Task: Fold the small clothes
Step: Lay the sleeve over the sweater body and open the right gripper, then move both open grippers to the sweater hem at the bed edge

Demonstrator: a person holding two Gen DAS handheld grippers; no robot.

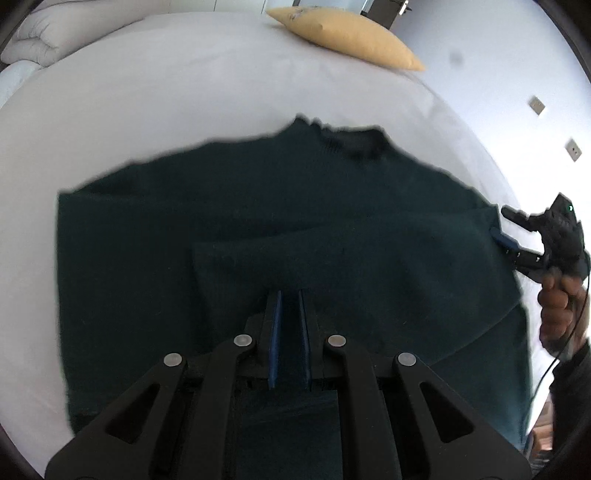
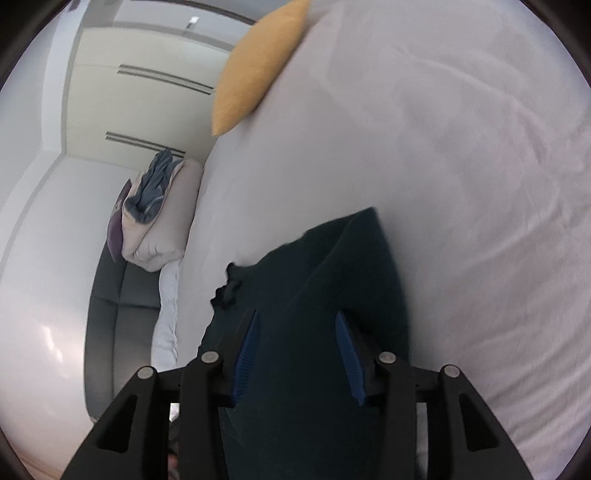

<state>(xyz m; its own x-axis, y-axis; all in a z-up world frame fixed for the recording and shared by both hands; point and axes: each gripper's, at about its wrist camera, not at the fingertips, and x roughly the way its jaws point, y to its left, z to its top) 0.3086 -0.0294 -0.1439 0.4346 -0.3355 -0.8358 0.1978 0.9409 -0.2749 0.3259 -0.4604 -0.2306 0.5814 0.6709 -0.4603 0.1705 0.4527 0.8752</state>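
A dark green sweater (image 1: 295, 236) lies flat on the white bed (image 1: 147, 103), collar at the far side, one sleeve folded across its front. My left gripper (image 1: 290, 295) hovers over the sweater's near middle; its blue pads stand a narrow gap apart with nothing visible between them. My right gripper (image 2: 295, 317) is open, its blue pads wide apart over the sweater (image 2: 314, 332) at its right edge. It also shows in the left wrist view (image 1: 504, 225), at the sweater's right side, held by a hand.
A yellow pillow (image 1: 343, 35) lies at the far side of the bed, also seen in the right wrist view (image 2: 255, 66). A folded white duvet (image 1: 40, 33) is at the far left. A dark sofa (image 2: 122, 314) with cushions stands beside the bed.
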